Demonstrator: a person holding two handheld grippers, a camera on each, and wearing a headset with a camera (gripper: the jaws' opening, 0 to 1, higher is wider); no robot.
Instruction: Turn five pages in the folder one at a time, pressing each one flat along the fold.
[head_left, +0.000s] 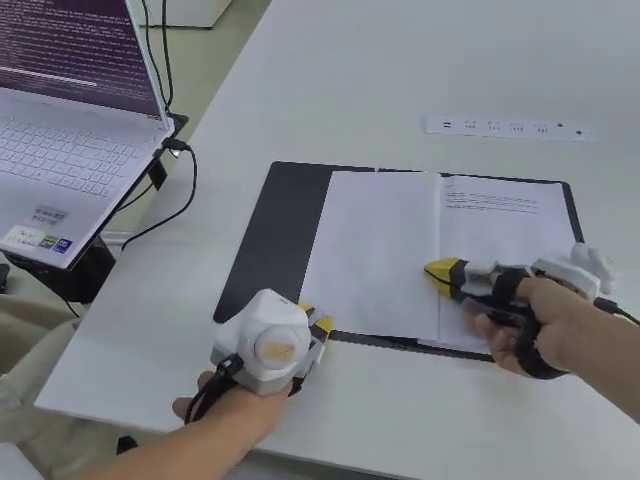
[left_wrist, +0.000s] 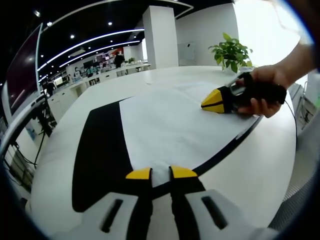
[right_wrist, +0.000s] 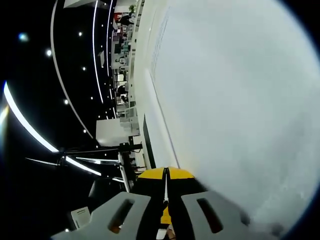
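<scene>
While bare table (head_left: 400, 60) spreads beyond its far edge, the folder (head_left: 270, 240) lies open, white pages flat; right gripper (head_left: 438, 271) closed, empty, on the fold; left gripper (left_wrist: 160, 173) barely parted at the near edge.

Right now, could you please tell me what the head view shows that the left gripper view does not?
The head view adds the laptop's white keyboard, a power strip and printed lines on the right-hand page. The left gripper view adds a potted plant, a white pillar and ceiling light strips. Both share the open black folder, the left gripper at its near edge and the right gripper, jaws closed, tip by the fold.
</scene>
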